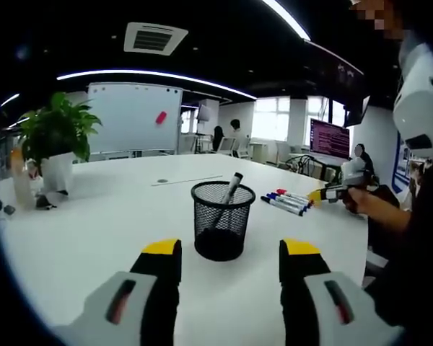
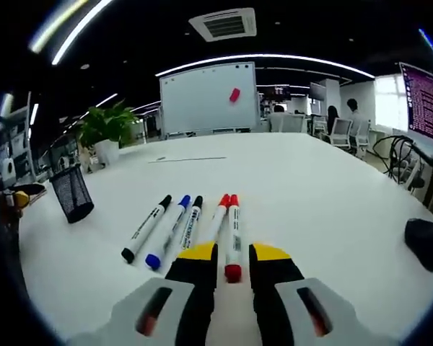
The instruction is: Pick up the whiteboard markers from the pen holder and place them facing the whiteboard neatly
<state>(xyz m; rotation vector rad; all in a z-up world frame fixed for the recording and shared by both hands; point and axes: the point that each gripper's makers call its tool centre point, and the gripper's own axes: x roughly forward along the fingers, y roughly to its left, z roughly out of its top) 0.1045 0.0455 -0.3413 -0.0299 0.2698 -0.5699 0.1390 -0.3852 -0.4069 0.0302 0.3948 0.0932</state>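
five markers [image 2: 191, 227] lie before right gripper [image 2: 232, 261]; holder [image 1: 222, 220] keeps one.

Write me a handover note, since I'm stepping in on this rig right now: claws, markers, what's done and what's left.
Left claw: open, empty, aimed at the mesh pen holder close ahead on the white table.
Right claw: open, holding nothing, right behind the row of markers.
Done: five markers lie side by side on the table, pointing toward the whiteboard: black marker, blue marker, another black-capped marker, and two red markers. The row fans slightly.
Left: one black marker stands in the holder. Pick it out, lay it in the row, and straighten the row if wanted.
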